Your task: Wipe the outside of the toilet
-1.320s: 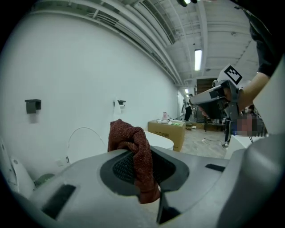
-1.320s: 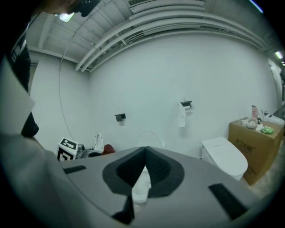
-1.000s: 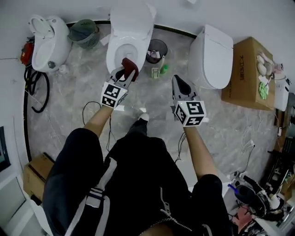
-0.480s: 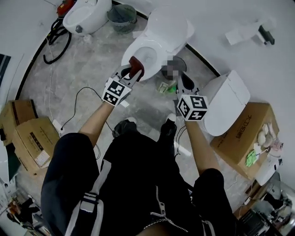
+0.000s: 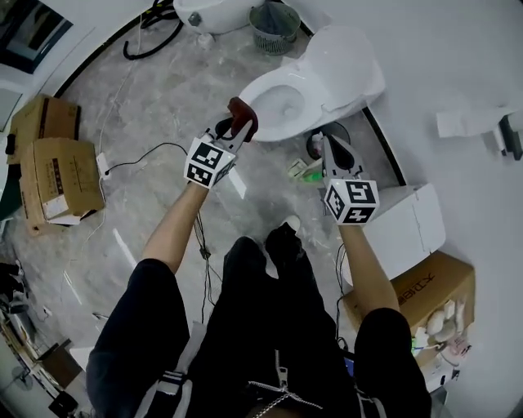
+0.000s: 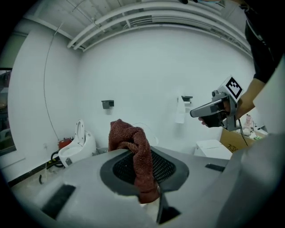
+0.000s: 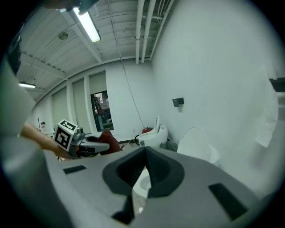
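The white toilet (image 5: 282, 102) stands with its lid (image 5: 351, 65) up, near the wall. My left gripper (image 5: 236, 124) is shut on a dark red cloth (image 5: 243, 112) and hangs just off the bowl's near rim. In the left gripper view the cloth (image 6: 136, 149) droops between the jaws. My right gripper (image 5: 332, 145) is to the right of the bowl, beside it, jaws shut on nothing. The right gripper view shows the toilet (image 7: 197, 147) ahead and the left gripper (image 7: 91, 143) with the cloth off to the left.
A dark bin (image 5: 325, 137) and green bottles (image 5: 306, 170) sit on the floor by the toilet's base. A second closed toilet (image 5: 404, 229) and a cardboard box (image 5: 421, 294) are at right. More boxes (image 5: 53, 167), cables (image 5: 155, 151) and a basket (image 5: 274, 20) lie around.
The head view has swung, so the toilet now lies at the upper right. Both grippers stay close to the bowl, with the cloth still held in the left one.
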Demonstrator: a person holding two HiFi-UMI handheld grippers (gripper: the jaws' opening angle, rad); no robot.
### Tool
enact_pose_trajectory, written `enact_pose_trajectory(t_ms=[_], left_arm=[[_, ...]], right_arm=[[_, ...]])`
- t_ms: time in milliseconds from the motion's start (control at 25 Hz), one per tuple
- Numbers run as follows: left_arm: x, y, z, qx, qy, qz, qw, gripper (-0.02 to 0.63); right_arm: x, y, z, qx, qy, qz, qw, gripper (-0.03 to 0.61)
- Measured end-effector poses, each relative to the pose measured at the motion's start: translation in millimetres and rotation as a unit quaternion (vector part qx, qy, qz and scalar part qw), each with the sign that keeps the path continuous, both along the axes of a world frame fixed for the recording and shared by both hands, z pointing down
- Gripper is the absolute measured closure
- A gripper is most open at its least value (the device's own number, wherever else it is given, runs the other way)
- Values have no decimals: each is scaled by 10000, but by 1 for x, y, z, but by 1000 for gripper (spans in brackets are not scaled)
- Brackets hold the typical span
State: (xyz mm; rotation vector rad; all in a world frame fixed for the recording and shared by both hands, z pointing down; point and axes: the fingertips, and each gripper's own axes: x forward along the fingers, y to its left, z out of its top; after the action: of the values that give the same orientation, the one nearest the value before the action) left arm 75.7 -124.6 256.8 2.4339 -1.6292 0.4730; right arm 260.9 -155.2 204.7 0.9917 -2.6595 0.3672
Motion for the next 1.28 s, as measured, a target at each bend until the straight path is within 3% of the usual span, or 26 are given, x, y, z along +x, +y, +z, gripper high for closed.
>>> enact_pose_trajectory(t_ms=[240,360,560,680,880,1040,1280], left_arm=[[-4,1,80,10,199,-559,9982,549],[-10,8,138,-17,-9,-730,9973,549],[-19,36,248,-37,47,-1235,9923,549],[-28,46,313,-76,-233,-1290,9913,549],[-51,39,410,35,-341,-1573,9870,549],[-79,25,475,-73,-851,-1641,9827,549],[-111,-13,520,50,-851,-1781,9803,549]], right_arm=[[16,-6,66,213,-146,-43,9997,577],[17,-10,126,252,-268,-134,9992,577],[14,-13,239,315,-247,-454,9982,577],[3,-8,291,358,-310,-711,9963,577],[-13,-2,367,737,-300,-1140,9903,577],[-8,-8,407,969,-405,-1234,9868,577],[4,-11,438,1079,-461,-1200,9858,577]])
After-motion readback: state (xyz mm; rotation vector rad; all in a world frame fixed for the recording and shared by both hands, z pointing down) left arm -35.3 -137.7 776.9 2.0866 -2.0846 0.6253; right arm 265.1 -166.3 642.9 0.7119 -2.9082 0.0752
